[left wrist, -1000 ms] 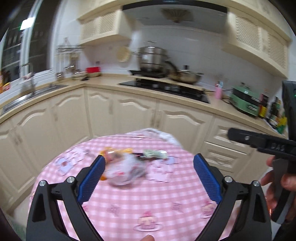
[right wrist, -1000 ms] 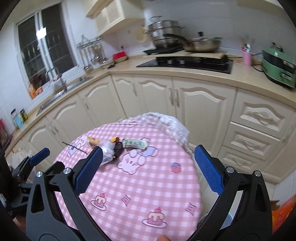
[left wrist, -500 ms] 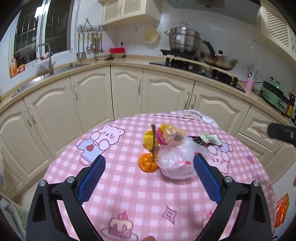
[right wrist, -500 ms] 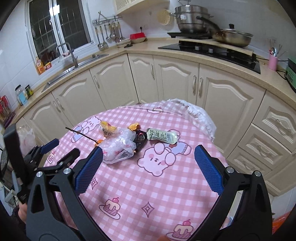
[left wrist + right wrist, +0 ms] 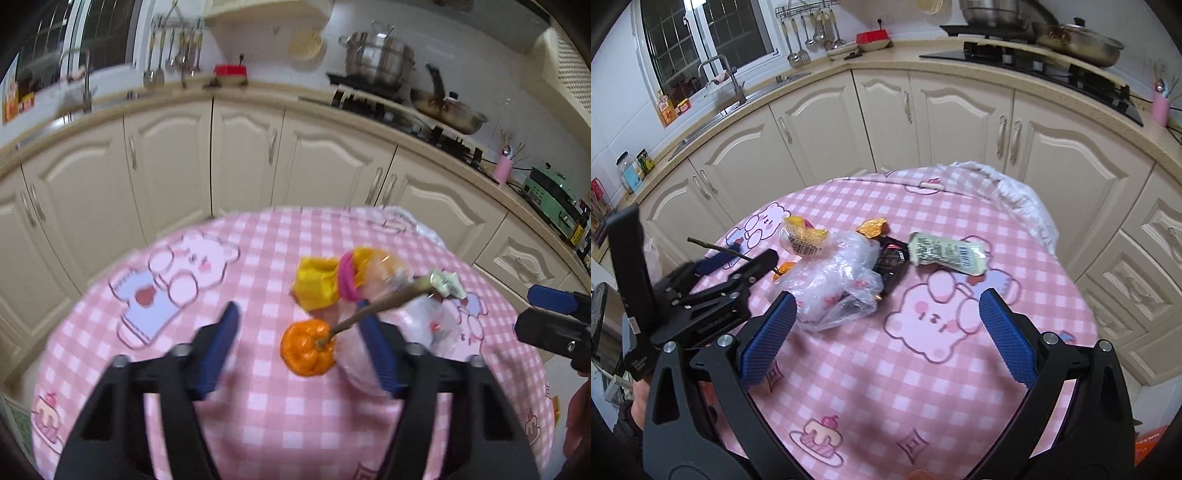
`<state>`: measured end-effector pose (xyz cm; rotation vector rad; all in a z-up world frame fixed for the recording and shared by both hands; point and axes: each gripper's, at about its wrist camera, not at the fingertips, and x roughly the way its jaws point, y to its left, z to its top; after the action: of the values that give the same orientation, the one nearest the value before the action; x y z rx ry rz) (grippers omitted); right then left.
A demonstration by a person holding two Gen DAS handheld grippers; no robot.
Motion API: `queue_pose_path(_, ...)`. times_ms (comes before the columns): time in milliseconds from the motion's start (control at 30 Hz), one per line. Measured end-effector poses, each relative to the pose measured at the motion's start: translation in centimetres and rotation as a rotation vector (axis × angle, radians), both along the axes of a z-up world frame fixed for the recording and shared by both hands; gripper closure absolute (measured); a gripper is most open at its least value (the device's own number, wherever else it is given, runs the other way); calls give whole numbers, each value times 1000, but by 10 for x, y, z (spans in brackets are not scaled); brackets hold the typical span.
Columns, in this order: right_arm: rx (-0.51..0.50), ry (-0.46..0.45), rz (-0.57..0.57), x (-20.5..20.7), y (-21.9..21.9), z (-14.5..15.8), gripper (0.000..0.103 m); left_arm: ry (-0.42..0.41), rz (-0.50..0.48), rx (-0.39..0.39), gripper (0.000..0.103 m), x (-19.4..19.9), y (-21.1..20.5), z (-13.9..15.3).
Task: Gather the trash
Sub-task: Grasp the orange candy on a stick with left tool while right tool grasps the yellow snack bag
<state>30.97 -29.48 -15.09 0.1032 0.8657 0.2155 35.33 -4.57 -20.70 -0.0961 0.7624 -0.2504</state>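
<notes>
On the round table under its pink checked cloth [image 5: 923,369] we list, left to right: our left gripper [image 5: 301,343], jaws closing around the small orange pumpkin-shaped piece with a brown stick [image 5: 308,352], pads not yet touching; the crumpled clear plastic bag [image 5: 836,291]; the pale green printed wrapper [image 5: 945,253]; our right gripper [image 5: 886,334], jaws wide apart, holding nothing.

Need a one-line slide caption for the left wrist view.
Left gripper closing around an orange pumpkin candy on the pink checked tablecloth.
</notes>
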Motion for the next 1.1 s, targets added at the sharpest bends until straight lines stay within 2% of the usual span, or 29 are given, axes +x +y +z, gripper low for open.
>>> queue_pose_path(33,-1,4,4,3,4,-2,6,15,-4,-3,57,2,1,-5)
queue_pose_path(100,-6,9,18,10,12,-6,6,22,-16,-11,65,2,3,-9)
queue_pose_path(233,1,2,64,27,33,-5,6,5,-49,-10,88,-2,3,-8)
queue_pose_path(367,10,12,126,50,58,-8,6,1,-38,-11,99,-4,12,-4)
queue_pose_path(500,-1,22,180,73,82,-18,6,3,-23,-14,99,-10,21,-3)
queue_pose_path(533,-12,30,191,77,87,-23,12,3,-21,-13,99,-12,24,-3)
queue_pose_path(567,-21,42,197,79,91,-28,21,2,-18,-13,99,-13,27,-3)
queue_pose_path(600,-27,59,196,82,93,-33,53,1,-14,-11,99,-14,29,-3)
queue_pose_path(633,-24,71,197,82,93,-35,61,1,-8,-12,99,-16,33,-2)
queue_pose_path(933,133,-32,196,47,63,-2,65,-13,7,-29,99,-33,46,5)
queue_pose_path(1100,184,-69,171,24,41,22,65,-33,1,-38,99,-50,50,13)
